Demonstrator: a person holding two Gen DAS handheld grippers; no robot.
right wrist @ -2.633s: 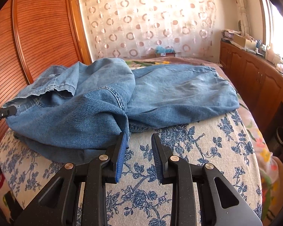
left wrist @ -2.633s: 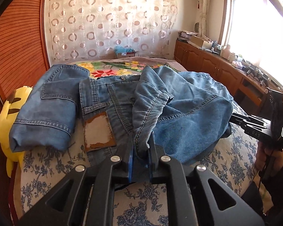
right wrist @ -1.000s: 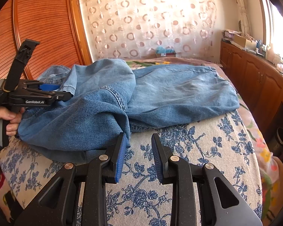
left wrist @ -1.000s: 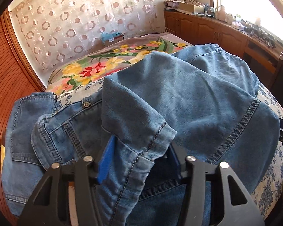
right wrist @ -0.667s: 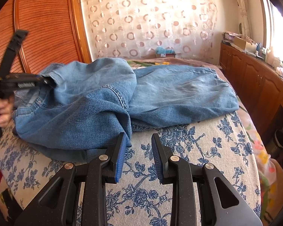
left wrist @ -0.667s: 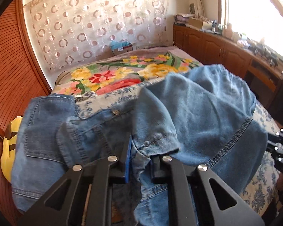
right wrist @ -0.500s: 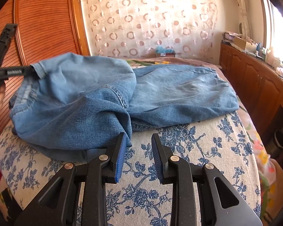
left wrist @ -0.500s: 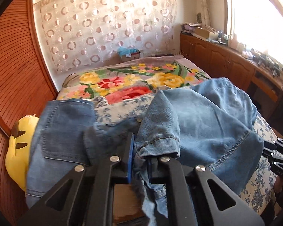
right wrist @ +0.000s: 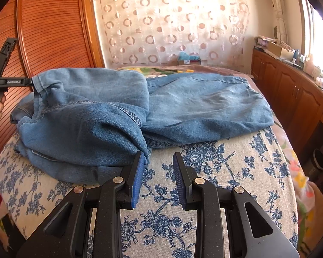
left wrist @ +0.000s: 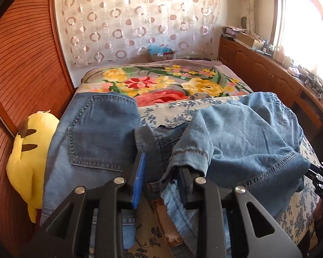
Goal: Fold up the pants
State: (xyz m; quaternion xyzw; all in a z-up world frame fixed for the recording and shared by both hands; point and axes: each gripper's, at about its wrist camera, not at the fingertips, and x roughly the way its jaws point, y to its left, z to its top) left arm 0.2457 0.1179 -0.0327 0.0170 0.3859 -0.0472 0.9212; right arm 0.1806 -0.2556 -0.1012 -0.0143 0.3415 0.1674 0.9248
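The left hand-held gripper (left wrist: 161,172) has just been opening its jaws; they now stand apart at a moderate gap, and the frayed hem of one leg of the pants (left wrist: 243,137) drapes over the right-hand finger rather than being pinched between the pads, so I judge the leg to be in the middle of being let go. Just beyond the fingertips lies the seat of the pants with a back pocket (left wrist: 99,137) facing up, and the carried leg runs off to the right in a loose hump. Past the denim is the flowered bed (left wrist: 161,111), with a yellow plush toy (left wrist: 30,161) well off to the left. The right hand-held gripper (right wrist: 158,176) is narrowly open and empty, hovering just beside the near fold of the pants, its left finger at the cloth's edge. To finish this step well, the left one should probably open fully and draw back low, so the hem slides off the finger without dragging. The hump should then be pressed flat, edges lined up over the seat, before any next fold.
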